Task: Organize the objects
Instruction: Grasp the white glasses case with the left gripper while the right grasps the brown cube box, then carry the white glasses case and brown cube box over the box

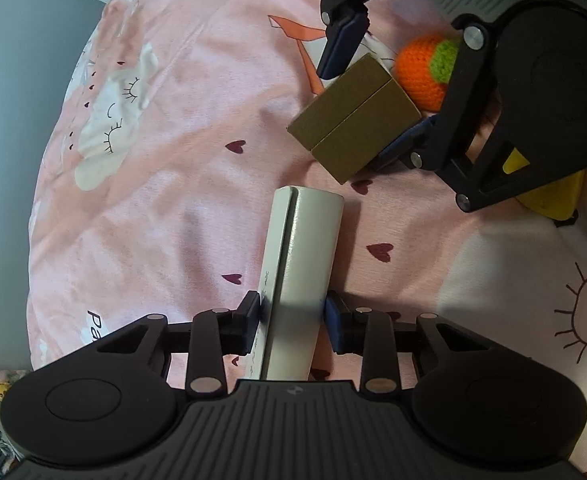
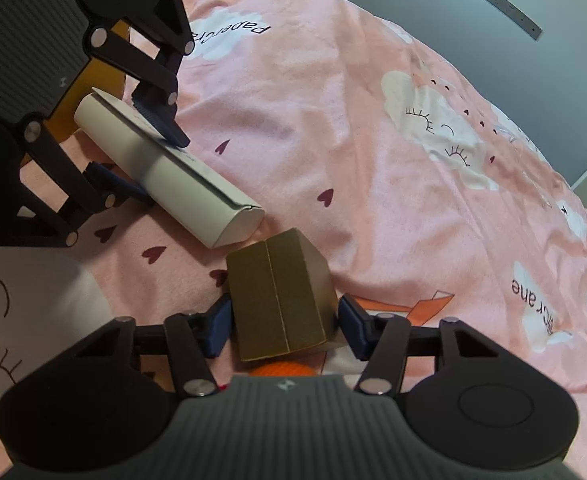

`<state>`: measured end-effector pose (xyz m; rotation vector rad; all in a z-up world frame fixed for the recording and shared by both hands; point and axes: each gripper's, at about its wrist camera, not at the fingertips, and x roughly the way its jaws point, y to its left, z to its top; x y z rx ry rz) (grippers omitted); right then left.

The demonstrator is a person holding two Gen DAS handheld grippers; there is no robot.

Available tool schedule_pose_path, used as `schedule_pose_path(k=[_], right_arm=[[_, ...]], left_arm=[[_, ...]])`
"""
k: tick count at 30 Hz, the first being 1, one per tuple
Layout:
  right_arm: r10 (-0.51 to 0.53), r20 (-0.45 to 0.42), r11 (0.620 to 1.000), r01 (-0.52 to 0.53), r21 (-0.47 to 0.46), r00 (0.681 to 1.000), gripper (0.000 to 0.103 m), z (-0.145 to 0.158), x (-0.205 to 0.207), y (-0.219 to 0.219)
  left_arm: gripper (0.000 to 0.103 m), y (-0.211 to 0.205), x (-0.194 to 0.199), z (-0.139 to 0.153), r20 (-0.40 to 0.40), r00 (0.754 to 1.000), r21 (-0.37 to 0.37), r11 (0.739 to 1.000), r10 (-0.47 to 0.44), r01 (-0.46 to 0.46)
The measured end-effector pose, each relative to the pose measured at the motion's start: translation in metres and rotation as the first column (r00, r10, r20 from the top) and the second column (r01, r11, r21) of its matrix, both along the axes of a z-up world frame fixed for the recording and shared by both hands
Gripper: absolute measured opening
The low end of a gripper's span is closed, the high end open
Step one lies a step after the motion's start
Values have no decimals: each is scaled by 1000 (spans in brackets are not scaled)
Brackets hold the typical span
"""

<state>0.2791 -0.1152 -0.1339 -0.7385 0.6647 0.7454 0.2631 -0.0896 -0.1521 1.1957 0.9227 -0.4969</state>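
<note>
White box (image 1: 299,280) clamped by left gripper (image 1: 293,316), brown box (image 2: 283,300) between right gripper (image 2: 283,322) fingers

Right gripper (image 2: 284,322) clamps brown box (image 2: 281,300) at bottom centre; left gripper (image 2: 141,156) pinches white box (image 2: 165,172) upper left.

Ahead of the left gripper (image 1: 292,320), the brown box (image 1: 355,120) and right gripper (image 1: 373,112) block the way. To its left, pink bedspread (image 1: 165,184) lies open. An orange knitted toy (image 1: 423,72) sits just behind the box.
</note>
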Motion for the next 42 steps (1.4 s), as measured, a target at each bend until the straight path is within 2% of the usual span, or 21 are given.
schedule_pose_path(k=[4,9,15,24,30,35,39,42], right_arm=[[17,12,1000,-17,-2,1000,55,7,1,0],[-18,-39,997,21,76,999,52,30,5,-13],[-7,-13,997,8,81,1000,50,50,-4,-24],[22,50,999,-25,47,998,50,90,-29,-35],[73,102,996,-77,37,992,50,124,-54,-36],[138,124,988,-145,48,983,50,154,-74,-27],[204,157,974,-216,63,966,50,175,-95,-9],[272,159,955,-286,77,949,50,186,-110,10]], left_arm=[[38,1,1,2,8,1000,-13,1000,6,-6],[37,-1,1,2,27,1000,-17,1000,10,-10],[34,-3,-6,17,78,997,-65,998,4,1],[33,-6,-36,65,174,985,-182,982,-10,42],[33,2,-65,115,252,968,-251,965,-16,82],[33,24,-94,152,307,951,-219,970,-30,102],[33,54,-108,171,345,938,-131,989,-16,65],[33,82,-113,173,365,931,-57,998,11,11]])
